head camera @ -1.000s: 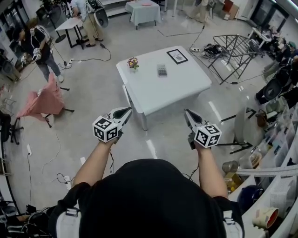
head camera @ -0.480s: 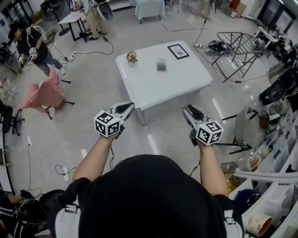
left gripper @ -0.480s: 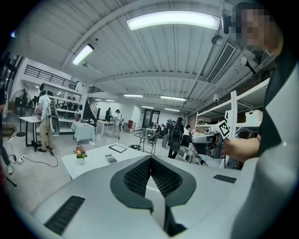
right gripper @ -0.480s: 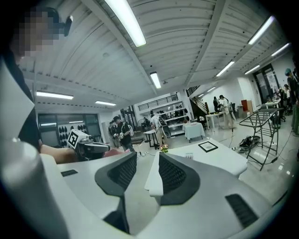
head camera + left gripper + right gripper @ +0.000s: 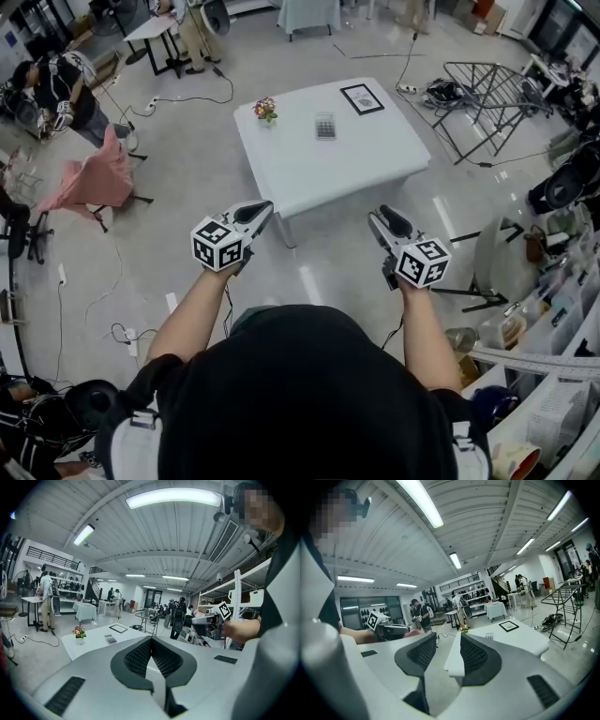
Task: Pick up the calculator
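We face a large white rectangular worktop [image 5: 337, 173] that stands on a glossy grey floor [image 5: 187, 178], ahead of both grippers. Our grey left gripper [image 5: 257, 210], with its marker cube, hovers over the floor short of the worktop's near-left corner, its jaws clenched together on nothing. Our matching right gripper [image 5: 382, 218] hangs over the floor off the near right side. Its jaws have just been opening and now stand released, with nothing between them. A black-framed picture [image 5: 362, 98] lies flat near the far right corner. The small grey calculator [image 5: 325, 126] with dark keys lies flat towards the far edge, between the frame and a little pot of pink and yellow flowers [image 5: 265, 109], apart from both.
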### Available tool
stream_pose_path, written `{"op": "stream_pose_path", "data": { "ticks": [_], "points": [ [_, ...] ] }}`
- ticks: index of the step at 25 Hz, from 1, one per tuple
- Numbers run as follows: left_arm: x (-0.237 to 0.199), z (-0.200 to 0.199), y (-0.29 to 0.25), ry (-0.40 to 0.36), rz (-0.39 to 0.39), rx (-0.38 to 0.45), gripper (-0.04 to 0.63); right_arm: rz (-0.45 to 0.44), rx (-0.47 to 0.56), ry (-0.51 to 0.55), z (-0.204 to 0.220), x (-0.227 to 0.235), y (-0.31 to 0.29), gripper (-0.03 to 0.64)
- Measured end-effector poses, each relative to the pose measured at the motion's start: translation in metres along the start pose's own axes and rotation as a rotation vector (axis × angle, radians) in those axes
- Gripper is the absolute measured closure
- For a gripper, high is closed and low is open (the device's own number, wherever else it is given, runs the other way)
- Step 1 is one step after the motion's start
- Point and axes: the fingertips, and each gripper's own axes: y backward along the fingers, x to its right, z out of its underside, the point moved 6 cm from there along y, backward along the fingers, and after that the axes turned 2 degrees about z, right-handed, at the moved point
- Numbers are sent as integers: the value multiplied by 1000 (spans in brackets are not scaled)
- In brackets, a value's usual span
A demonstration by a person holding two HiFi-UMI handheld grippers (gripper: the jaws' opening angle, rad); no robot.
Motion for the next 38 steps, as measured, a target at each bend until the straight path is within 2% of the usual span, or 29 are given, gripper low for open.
{"op": "stream_pose_path", "data": {
  "ticks": [12, 19, 28, 38],
  "points": [
    [-3, 13, -8, 33, -5, -5, 577, 1, -40, -10, 7, 11, -6, 448],
    [-29, 14, -18, 47, 2, -6, 577, 23, -58, -24, 8, 19, -23, 448],
    [-92, 18, -34, 89, 25, -13, 577, 39, -93, -35, 2, 29, -85, 449],
    [-174, 2, -64, 79, 66, -56, 577, 83, -94, -54, -17, 44, -153, 449]
  ]
}}
